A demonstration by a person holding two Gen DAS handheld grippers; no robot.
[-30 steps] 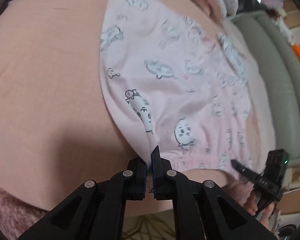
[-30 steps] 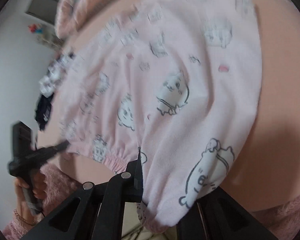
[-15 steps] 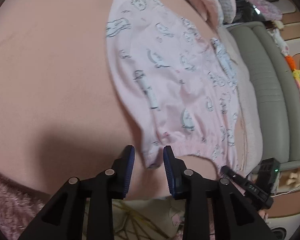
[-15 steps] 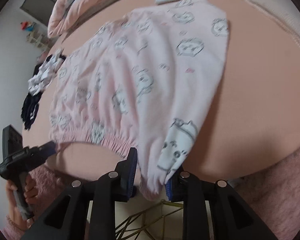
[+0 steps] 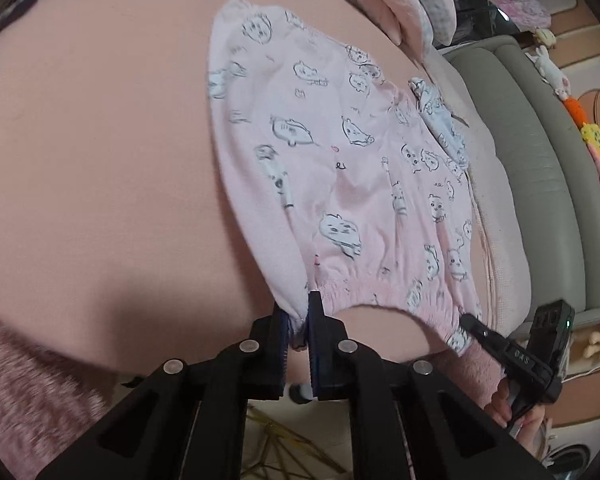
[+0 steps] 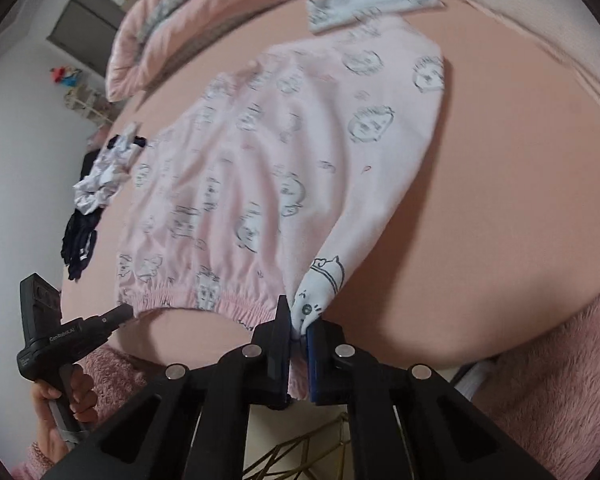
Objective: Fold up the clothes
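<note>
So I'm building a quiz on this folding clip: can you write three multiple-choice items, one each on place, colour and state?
1. Where does the pink cartoon-print garment lie?
A. on a peach bed sheet
B. in a basket
C. on a chair

2. What colour is its elastic hem?
A. green
B. pink
C. black

3. What is the left gripper doing?
A. hovering open
B. closed on nothing
C. pinching the garment's near corner

Key: 1 A, sheet shows all around it. 2 B, the gathered band is pink. 3 C, fabric sits between its pads; the right gripper pinches the other corner.
</note>
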